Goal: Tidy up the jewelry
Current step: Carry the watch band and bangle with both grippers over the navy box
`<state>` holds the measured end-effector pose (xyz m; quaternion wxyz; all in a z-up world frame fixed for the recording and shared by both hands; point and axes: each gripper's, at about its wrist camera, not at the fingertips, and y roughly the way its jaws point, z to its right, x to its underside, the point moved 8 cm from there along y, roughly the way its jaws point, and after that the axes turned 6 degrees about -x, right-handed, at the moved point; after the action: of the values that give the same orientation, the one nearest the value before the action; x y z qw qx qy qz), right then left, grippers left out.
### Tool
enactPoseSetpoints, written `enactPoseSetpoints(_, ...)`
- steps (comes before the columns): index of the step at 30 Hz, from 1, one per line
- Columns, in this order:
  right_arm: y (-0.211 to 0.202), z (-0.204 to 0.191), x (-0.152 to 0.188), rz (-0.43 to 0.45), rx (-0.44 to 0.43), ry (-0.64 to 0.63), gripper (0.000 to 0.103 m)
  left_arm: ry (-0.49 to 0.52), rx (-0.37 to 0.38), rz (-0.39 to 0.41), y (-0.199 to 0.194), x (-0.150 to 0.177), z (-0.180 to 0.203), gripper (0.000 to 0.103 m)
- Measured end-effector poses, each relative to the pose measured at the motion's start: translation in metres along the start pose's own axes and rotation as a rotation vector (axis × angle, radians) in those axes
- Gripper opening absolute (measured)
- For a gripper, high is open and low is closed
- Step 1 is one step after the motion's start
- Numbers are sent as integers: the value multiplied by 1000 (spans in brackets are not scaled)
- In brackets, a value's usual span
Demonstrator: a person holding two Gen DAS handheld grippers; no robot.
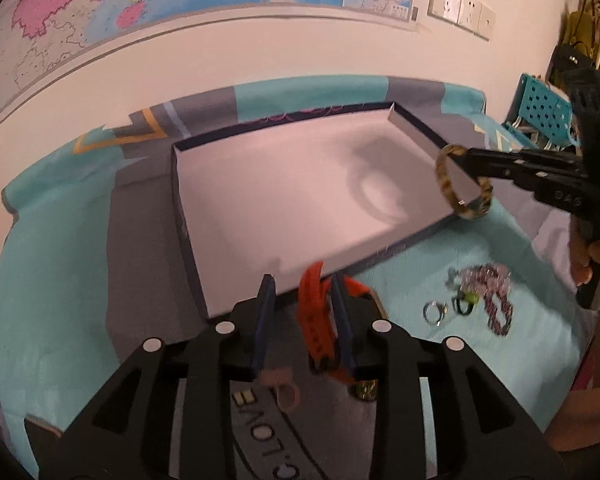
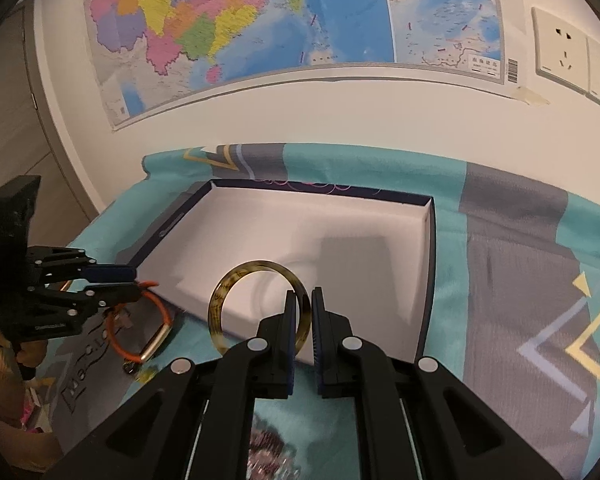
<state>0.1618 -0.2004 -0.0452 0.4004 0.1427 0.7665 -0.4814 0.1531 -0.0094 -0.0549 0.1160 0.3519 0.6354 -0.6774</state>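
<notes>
On the teal cloth (image 2: 452,216): one white-lined box tray (image 1: 284,200), nothing lying inside | right gripper (image 2: 302,300) jaws clamped on one tortoiseshell bangle (image 2: 220,300) held above the tray's near edge | left gripper (image 1: 302,284) jaws narrowly parted around one orange bracelet (image 1: 314,320) | beside the tray: one silver ring (image 1: 434,312), one beaded strand (image 1: 496,300).

a teal-and-grey cloth (image 1: 52,280) covers the worktop; on it lie a shallow white box (image 1: 284,200), far, and near right, blurred, perhaps rings (image 1: 436,312) and beads (image 1: 496,300).
</notes>
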Motion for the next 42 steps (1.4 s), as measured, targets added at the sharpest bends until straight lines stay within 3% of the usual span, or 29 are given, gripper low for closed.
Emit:
enactPoseSetpoints(4, -3, -3, 11, -10, 0, -1, 6, -5, -1, -41, 8, 12, 1, 30)
enactPoseSetpoints(6, -2, -4, 18, -22, 0, -1, 6, -15, -3, -67, 14, 18, 1, 24)
enactPoseSetpoints(7, -2, -4, 22, -29, -2, 2, 6, -20, 2, -80, 17, 21, 1, 14)
enactPoseSetpoints(10, -1, -5, 28, -39, -5, 6, 6, -38, -13, -98, 22, 24, 0, 11)
enactPoseSetpoints(13, -3, -4, 27, -31, -8, 9, 6, -45, 28, -74, 12, 18, 3, 11)
enactPoseSetpoints(20, -4, 0, 2, 6, -5, -3, 6, -31, 38, 17, -8, -22, 3, 11)
enactPoseSetpoints(26, 18, 10, -28, 0, 10, -11, 6, -15, 26, 51, 4, -63, 1, 11)
enactPoseSetpoints(42, 114, 45, -72, -146, 68, 56, 6, 39, -39, -82, 108, -120, -16, 12)
